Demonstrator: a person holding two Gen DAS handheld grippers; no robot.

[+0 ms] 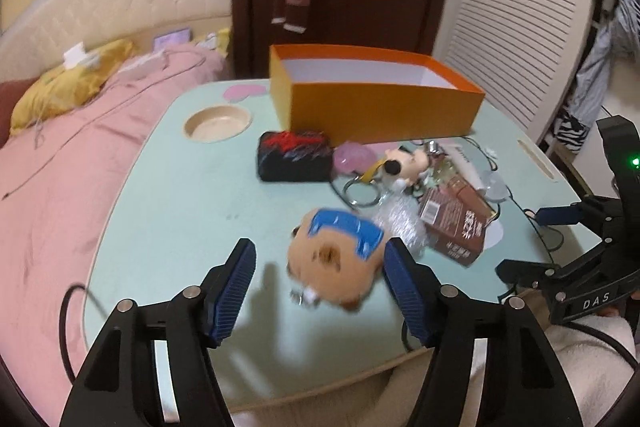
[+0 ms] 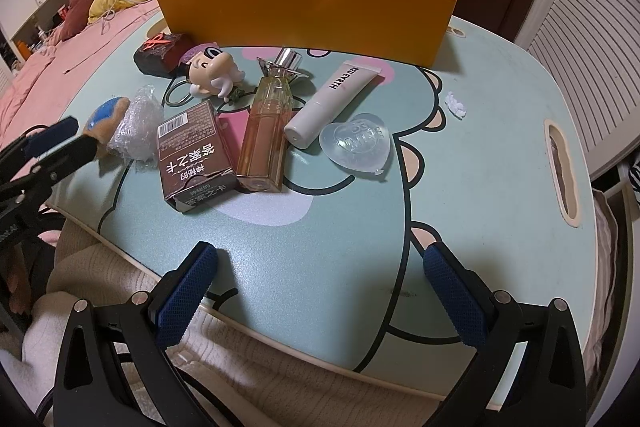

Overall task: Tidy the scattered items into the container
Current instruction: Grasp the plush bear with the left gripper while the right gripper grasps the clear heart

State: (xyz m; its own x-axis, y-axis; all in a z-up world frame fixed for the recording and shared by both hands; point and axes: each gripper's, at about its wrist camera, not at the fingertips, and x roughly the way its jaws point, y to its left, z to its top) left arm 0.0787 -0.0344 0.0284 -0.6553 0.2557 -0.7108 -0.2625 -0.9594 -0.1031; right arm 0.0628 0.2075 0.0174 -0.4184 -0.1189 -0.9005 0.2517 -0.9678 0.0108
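A tan plush toy with a blue cap sits blurred between the jaws of my left gripper. It touches the right pad, and a gap separates it from the left pad; the jaws are open. The orange box stands at the table's far side, its inside white and bare as far as I see. In front of it lie a black pouch, a figurine keychain, a perfume bottle, a white tube, a clear heart, a brown carton and bubble wrap. My right gripper hangs open over the near edge, holding nothing.
The mint-green lap table has a round cup recess at the far left and a handle slot on the right. A pink bed cover lies to the left. A white scrap rests near the tube.
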